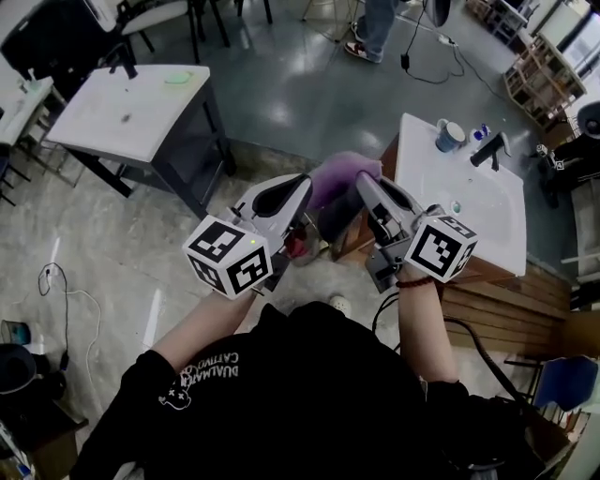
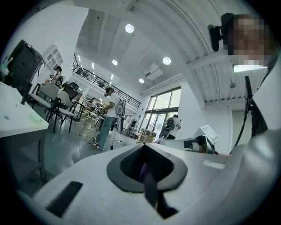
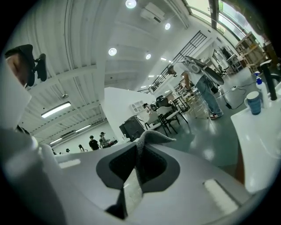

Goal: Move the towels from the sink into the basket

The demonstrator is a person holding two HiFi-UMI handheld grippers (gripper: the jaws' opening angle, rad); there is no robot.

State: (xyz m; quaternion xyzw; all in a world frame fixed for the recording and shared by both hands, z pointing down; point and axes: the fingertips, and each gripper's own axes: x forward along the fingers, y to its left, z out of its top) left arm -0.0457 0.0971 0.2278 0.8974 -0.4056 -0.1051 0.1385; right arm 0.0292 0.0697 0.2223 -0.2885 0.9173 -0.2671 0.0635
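Observation:
In the head view a purple towel hangs in the air between my two grippers, left of the white sink. My left gripper is shut on the towel's left part; purple cloth shows between its pads. The right gripper pinches the other edge. In the right gripper view the cloth looks pale grey and sticks out past the closed jaws. Both grippers are raised and point away from me. No basket shows in any view.
A blue cup and a dark faucet stand on the sink counter. A white table stands at the upper left, and a person stands farther back. A cable lies on the floor at left. Wooden slats lie at right.

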